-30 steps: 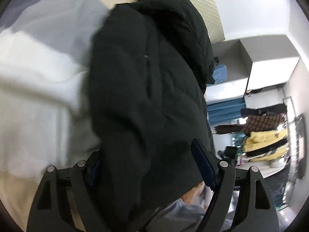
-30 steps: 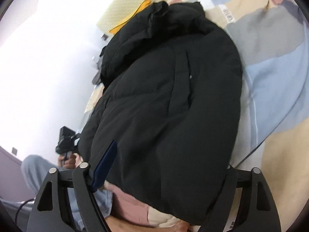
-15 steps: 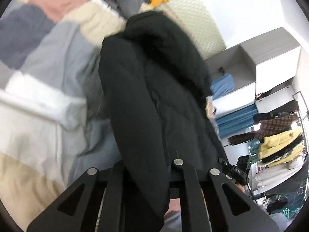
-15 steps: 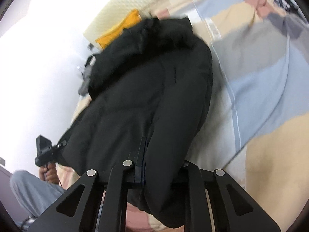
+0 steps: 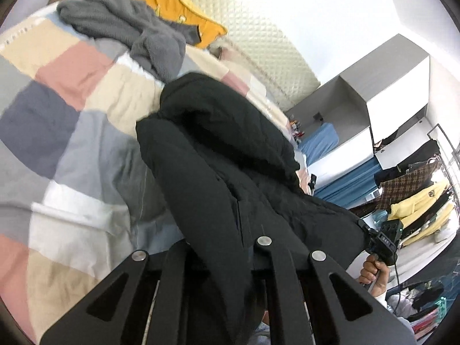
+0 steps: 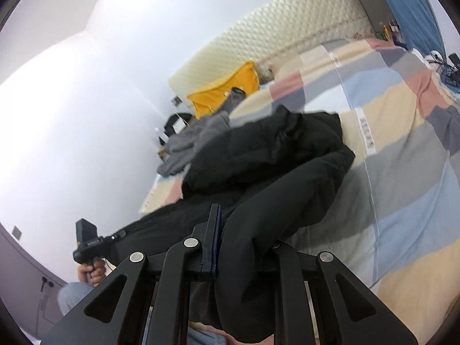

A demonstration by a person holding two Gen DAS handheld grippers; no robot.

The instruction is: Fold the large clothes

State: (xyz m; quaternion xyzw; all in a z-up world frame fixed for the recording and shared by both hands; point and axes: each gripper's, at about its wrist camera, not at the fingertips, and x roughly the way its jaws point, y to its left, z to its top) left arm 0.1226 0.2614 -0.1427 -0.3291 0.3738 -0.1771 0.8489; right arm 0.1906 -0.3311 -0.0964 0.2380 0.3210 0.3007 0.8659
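So we had both claws clamped on the black puffer jacket [image 5: 230,172] at this point: the left gripper [image 5: 221,261] was pinched nearly closed on a thick roll of the hem end, and the right gripper [image 6: 244,247] had its jaws squeezed down on another bunch of the same edge, the blue pad on one finger pressed flat against the fabric. You couldn't see any gap between the fingers in either view, just black cloth spilling over and under them. From there the jacket ran away from us, its near end raised in the grippers and its hood end lying on the patchwork duvet [image 5: 72,109] of the bed. Our guess was that this thing handles bulky rather than heavy: puffy fill, soft, springs back, and the shell looked smooth enough to slide out of a shallow pinch. So we figured a deep bite on the hem or a seam beats grabbing the puffed middle, and both corners need to travel together or it sags in between. Past the hood there was a grey fleece [image 5: 129,31] heaped up, with an orange pillow [image 5: 184,20] against the quilted headboard [image 5: 258,37]. The clothes rack [image 5: 417,195] was way off to the side, well apart from it all.
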